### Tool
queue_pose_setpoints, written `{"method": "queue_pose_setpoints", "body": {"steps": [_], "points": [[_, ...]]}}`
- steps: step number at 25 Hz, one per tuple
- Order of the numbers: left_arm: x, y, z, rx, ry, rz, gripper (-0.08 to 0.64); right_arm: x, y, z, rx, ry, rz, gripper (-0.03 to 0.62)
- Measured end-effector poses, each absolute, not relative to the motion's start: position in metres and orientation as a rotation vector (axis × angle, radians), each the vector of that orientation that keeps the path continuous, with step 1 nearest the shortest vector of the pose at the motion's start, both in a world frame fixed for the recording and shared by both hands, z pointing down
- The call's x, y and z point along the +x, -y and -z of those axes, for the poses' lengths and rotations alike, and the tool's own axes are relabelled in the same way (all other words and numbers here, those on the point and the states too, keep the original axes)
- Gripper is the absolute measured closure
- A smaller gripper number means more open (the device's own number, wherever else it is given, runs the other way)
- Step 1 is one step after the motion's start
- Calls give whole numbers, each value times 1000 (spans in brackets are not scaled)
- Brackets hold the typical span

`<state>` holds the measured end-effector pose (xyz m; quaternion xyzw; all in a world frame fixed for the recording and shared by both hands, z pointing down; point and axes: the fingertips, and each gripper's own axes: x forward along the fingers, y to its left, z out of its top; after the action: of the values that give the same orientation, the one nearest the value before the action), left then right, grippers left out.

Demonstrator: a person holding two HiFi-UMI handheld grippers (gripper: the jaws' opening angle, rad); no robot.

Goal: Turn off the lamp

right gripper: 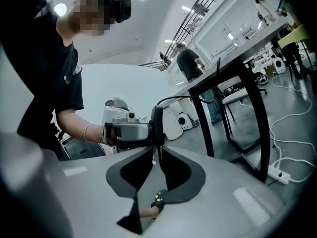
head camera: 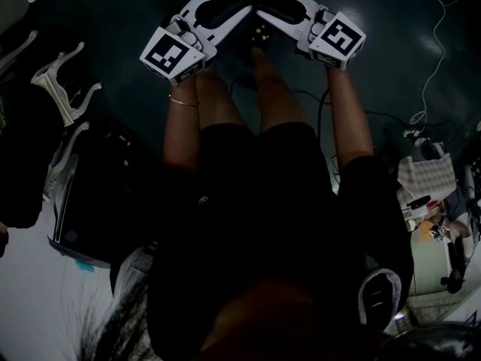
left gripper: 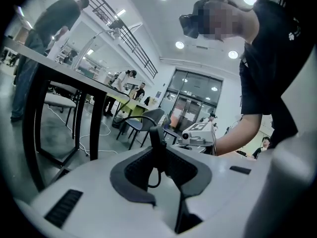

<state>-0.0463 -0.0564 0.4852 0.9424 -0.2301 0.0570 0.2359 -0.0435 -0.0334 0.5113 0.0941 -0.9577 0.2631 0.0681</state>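
**White grippers, black-and-white cubes**

The left gripper (head camera: 246,10) and right gripper (head camera: 263,4) are white, their pads (left gripper: 131,172) dark grey, their cubes (head camera: 171,53) patterned with black-and-white squares. The corded switch (left gripper: 155,140) is black, the floor (head camera: 113,6) dark teal, the bracelet (head camera: 183,101) gold, the clothes (head camera: 285,201) black, the shoe (head camera: 260,33) black with yellow dots.

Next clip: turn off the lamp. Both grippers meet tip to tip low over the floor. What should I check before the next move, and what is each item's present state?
1. Left gripper grip: ok. Its jaws are closed on the slim black upright piece.
2. Right gripper grip: cannot tell. Its jaws stand a slit apart with that piece at their tips.
3. Grippers lined up: ok. They point at each other in the head view.
4. Cable slack: ok. A thin black cable loop hangs free under the piece.
5. Lamp in view: not ok. No view shows it.
6. Lamp off: cannot tell.
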Motion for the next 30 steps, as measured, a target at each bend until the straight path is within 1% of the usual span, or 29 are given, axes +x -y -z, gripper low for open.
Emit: {"method": "queue_pose_setpoints", "body": {"steps": [6, 10, 17, 20, 24, 27, 30], "points": [[-52, 55, -492, 2566, 667, -151, 480, -16, 50, -506, 455, 2930, -939, 565], [-48, 53, -501, 2570, 654, -199, 480, -15, 61, -497, 499, 2974, -929, 562], [-45, 48, -526, 2561, 661, -287, 480, -31, 81, -482, 509, 3043, -946, 514], [-43, 46, -530, 2566, 658, -305, 480, -35, 86, -480, 500, 3058, -984, 483], [-39, 44, -536, 2579, 648, -345, 480, -39, 91, -485, 511, 3038, -1039, 476], [-37, 40, -541, 2590, 629, -392, 483, -41, 96, -490, 496, 3010, -1168, 474], [-37, 38, -542, 2601, 618, -412, 485, -43, 101, -496, 497, 2980, -1208, 474]]}}
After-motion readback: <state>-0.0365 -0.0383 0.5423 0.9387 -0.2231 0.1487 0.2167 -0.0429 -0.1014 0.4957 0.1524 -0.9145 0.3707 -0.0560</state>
